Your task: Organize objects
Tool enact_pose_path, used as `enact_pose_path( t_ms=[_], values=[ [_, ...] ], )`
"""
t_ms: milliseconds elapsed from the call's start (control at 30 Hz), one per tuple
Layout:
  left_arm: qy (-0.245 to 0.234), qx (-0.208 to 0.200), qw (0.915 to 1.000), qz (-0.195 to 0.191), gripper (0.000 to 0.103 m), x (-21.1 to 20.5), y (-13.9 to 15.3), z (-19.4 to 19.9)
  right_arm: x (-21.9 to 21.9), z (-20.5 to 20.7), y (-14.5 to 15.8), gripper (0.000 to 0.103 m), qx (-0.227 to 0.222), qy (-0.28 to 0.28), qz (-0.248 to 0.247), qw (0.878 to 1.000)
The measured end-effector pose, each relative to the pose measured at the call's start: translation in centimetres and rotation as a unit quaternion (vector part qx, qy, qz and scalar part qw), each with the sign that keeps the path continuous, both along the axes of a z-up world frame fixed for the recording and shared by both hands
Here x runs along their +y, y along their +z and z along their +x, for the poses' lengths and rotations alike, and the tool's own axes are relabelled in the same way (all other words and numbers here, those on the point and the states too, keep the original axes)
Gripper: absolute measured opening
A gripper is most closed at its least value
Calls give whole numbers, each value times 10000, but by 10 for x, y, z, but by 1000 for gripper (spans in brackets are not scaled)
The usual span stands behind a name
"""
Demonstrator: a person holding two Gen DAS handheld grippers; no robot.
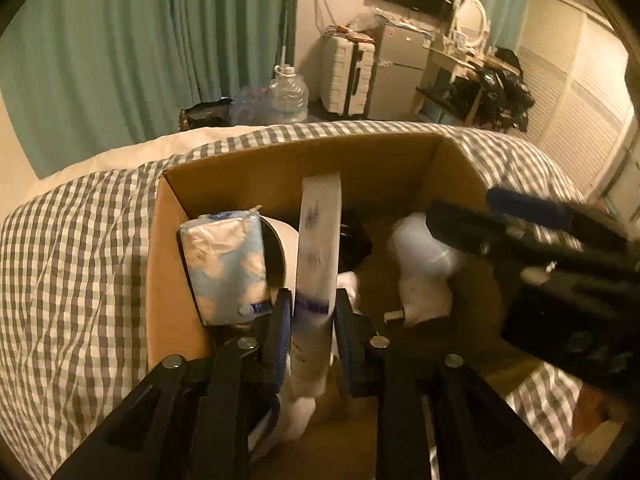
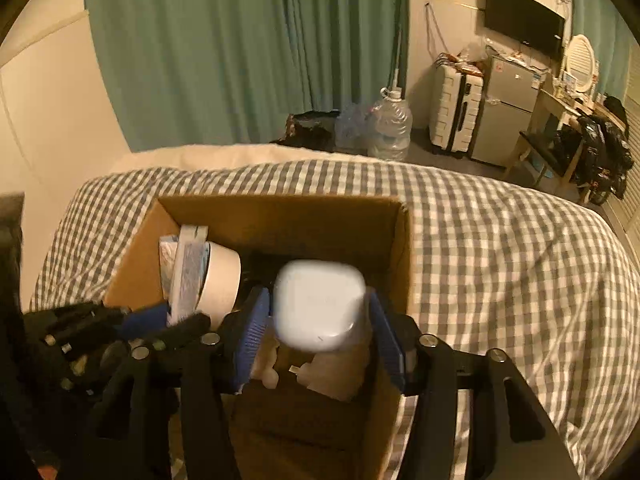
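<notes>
Cardboard box [image 2: 280,216] holds our things, so while our left gripper [image 1: 310,312] squeezes the flat tube [image 1: 318,240] and our right gripper [image 2: 318,320] squeezes the white bottle [image 2: 320,304], we should lower both slowly.

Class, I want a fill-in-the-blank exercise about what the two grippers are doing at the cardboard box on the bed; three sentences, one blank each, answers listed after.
1. The left gripper is closed on a flat white ____ with purple print, held upright.
2. The right gripper grips a white plastic bottle over the brown cardboard ____.
3. The box rests on a grey-and-white ____ bedcover.

Missing words: tube; box; checked
</notes>
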State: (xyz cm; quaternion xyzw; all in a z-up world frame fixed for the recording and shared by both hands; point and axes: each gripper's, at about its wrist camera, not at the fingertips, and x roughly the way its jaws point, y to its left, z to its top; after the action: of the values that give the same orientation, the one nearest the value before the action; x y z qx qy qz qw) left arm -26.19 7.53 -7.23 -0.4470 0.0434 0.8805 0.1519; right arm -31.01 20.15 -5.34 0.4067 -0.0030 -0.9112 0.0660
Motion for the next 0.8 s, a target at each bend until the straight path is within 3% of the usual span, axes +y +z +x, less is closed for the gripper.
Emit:
enact_pose_path(
  t_ms=[33,67,100,133,467,633,800],
  values=[
    [-8,16,10000,-22,49,1,3,4,0,4,5,68,41,-16,-36,10000],
    [12,49,10000,-43,60,-1,6,9,1,7,11,72,92,-31,-82,9999],
    [45,111,9999,-38,78,-3,10,15,3,11,17,72,142,-72,-117,9998],
    [81,177,9998,-18,84,-8,16,22,4,14,24,72,186,-103,-127,9997],
    [411,675,9968,145,85,-34,96,66,16,73,101,72,708,-330,40,9969],
    [439,1153,9922,193,89,-41,148,95,16,108,142,79,1052,-338,103,9938],
    [487,1621,9854,187,93,-48,188,132,11,143,177,80,1398,-298,135,9896]
  ],
)
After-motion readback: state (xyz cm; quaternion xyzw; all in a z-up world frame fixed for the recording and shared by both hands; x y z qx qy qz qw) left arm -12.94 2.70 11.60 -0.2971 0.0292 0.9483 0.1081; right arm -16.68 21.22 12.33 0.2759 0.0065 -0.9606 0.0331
